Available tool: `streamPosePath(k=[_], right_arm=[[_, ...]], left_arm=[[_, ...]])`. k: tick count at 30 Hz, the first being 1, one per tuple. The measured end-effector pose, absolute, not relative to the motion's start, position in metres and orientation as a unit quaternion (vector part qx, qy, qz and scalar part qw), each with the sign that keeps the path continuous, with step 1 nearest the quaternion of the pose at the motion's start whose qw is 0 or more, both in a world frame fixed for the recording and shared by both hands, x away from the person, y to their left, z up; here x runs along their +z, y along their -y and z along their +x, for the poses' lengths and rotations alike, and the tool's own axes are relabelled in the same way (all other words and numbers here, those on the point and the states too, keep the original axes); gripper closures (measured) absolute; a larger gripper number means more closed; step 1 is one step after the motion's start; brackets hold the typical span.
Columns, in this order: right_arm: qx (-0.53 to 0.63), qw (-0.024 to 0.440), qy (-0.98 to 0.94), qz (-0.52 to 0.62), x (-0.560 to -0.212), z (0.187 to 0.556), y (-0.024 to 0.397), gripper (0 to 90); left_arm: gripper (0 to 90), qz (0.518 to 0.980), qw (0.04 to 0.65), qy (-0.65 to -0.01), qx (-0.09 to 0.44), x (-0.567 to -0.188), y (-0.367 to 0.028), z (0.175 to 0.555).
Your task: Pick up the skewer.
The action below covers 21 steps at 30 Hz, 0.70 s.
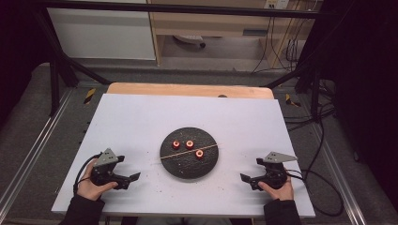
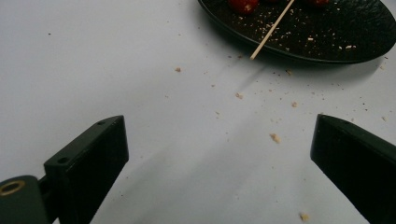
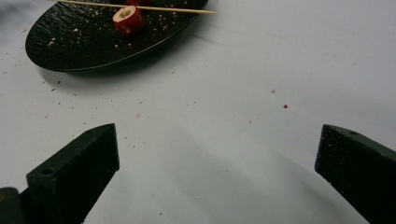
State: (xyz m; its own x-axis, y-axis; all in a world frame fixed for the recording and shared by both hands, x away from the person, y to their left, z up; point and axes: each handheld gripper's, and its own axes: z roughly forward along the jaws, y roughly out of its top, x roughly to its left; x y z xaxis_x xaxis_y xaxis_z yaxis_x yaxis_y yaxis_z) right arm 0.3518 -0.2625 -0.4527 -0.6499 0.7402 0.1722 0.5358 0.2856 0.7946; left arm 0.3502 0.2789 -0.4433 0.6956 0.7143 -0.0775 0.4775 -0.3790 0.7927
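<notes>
A white table (image 1: 141,122) has 1 round black plate (image 1: 187,169) in the middle. On the plate sit 3 small red rolls (image 1: 189,144). 2 of them are side by side at the back of the plate, and 1 is a bit closer to the person. Each roll has a pale middle. 1 thin wooden stick (image 1: 187,152) lies across the plate. It goes between the 2 back rolls and the 1 front roll, and both of its ends poke out past the rim.

There are 2 grippers, 1 in each hand. The left gripper (image 1: 133,177) rests low on the table, to the left of the plate. The right gripper (image 1: 245,178) rests low on the table, to the right of the plate. Both point in toward the plate, but they are apart from it. The jaws of the left gripper are wide apart with nothing between them. The jaws of the right gripper are wide apart too, with just bare table between them.

Lots of tiny crumbs (image 2: 274,137) are on the table and on the plate. In the right gripper view, 1 tiny red speck (image 3: 285,106) lies on the white top.
</notes>
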Motion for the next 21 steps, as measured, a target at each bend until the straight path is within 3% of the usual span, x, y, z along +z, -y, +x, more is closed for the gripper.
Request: streamPosePath(k=[21], right_arm=[[0.441,0.114,-0.793,0.405,-0.453,0.352,0.262,0.7]], left_arm=[[5.7,0.828,0.41,-0.356,0.139,-0.431,-0.26,0.348]])
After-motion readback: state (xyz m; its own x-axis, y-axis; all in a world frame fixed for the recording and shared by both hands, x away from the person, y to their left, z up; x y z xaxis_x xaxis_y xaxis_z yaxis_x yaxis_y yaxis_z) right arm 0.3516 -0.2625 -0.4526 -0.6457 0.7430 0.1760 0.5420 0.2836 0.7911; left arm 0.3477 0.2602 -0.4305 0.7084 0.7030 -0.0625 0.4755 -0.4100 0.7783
